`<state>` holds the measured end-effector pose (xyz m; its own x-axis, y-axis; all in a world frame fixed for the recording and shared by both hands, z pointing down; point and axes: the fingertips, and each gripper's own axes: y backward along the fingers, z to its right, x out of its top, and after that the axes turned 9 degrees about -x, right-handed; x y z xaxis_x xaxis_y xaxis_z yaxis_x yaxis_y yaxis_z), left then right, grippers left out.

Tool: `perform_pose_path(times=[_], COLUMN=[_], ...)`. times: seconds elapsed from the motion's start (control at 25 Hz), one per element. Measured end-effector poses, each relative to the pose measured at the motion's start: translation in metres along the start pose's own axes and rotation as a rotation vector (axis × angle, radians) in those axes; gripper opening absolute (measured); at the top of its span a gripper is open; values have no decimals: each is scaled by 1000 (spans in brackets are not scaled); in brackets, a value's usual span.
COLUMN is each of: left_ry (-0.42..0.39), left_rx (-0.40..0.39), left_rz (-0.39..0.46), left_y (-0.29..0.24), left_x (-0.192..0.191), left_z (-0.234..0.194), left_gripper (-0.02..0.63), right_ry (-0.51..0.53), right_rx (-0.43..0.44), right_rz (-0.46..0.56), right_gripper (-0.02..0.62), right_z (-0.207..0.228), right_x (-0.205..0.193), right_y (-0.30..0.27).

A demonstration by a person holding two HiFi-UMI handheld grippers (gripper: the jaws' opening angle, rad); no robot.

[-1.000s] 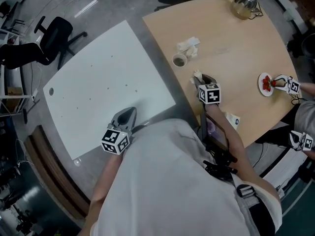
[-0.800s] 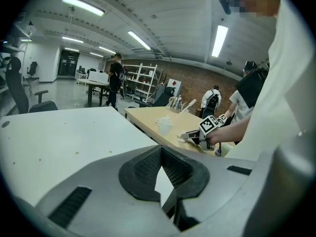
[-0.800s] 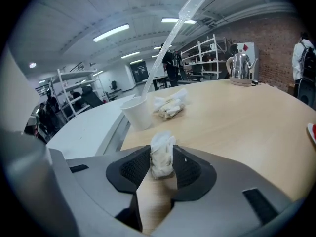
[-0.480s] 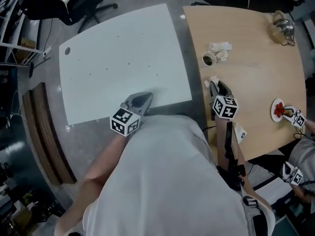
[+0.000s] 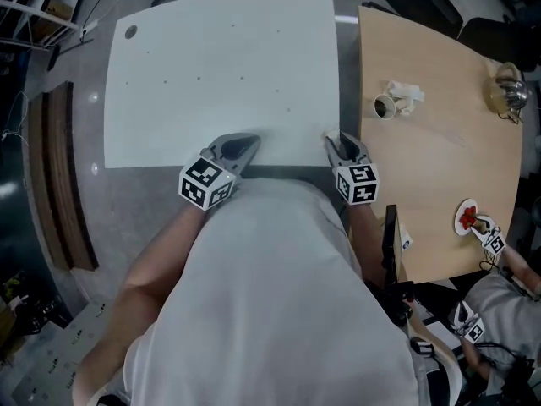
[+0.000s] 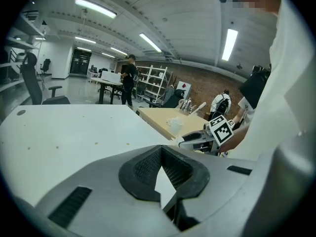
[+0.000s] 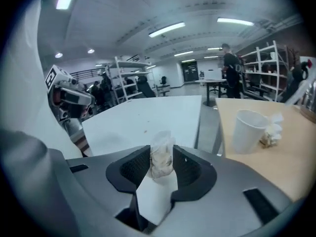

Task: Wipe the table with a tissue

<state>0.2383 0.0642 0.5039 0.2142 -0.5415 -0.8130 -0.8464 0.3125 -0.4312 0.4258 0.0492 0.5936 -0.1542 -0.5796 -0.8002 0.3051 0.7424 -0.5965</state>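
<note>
My right gripper [image 7: 162,166] is shut on a crumpled white tissue [image 7: 161,157] that sticks up between its pads; its jaws have just closed a little on it. In the head view this gripper [image 5: 341,145] hangs over the near right corner of the white table [image 5: 220,66]. My left gripper [image 5: 241,146] sits at the same near edge, further left, with its fingertips touching and nothing in it [image 6: 161,149]. Small dark specks [image 5: 241,79] dot the white table top.
A wooden table [image 5: 439,167] stands to the right across a narrow gap, with a paper cup [image 5: 385,106], used tissues [image 5: 406,91], a teapot [image 5: 507,87] and a small plate [image 5: 467,218]. Another person's grippers [image 5: 490,242] work at its near right edge. Office chairs stand beyond.
My right gripper has swung left with the tissue, from the wooden table to the near edge of the white table. The left gripper has shifted slightly along that edge.
</note>
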Motion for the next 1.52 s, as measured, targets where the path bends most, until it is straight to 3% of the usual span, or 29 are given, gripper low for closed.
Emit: perform_pose_path(times=[0.12, 0.4, 0.76, 1.12, 1.28, 1.52], left_ry=[21, 71, 94, 102, 107, 107], left_rx=[31, 96, 108, 81, 76, 58], left_rz=[23, 66, 85, 74, 80, 78], left_y=[13, 53, 90, 111, 121, 130], left_x=[-1, -7, -8, -16, -18, -23], left_z=[-10, -39, -69, -86, -92, -100], left_gripper=[5, 5, 6, 5, 5, 6], right_ry=[67, 185, 272, 501, 447, 252], right_rx=[54, 69, -1, -114, -126, -123], right_rz=[-14, -65, -161, -250, -265, -241], right_gripper=[146, 146, 144, 136, 132, 130], right_z=[-25, -36, -37, -51, -50, -51], right_x=[8, 29, 40, 32, 30, 29], right_y=[-17, -57, -91, -99, -98, -99])
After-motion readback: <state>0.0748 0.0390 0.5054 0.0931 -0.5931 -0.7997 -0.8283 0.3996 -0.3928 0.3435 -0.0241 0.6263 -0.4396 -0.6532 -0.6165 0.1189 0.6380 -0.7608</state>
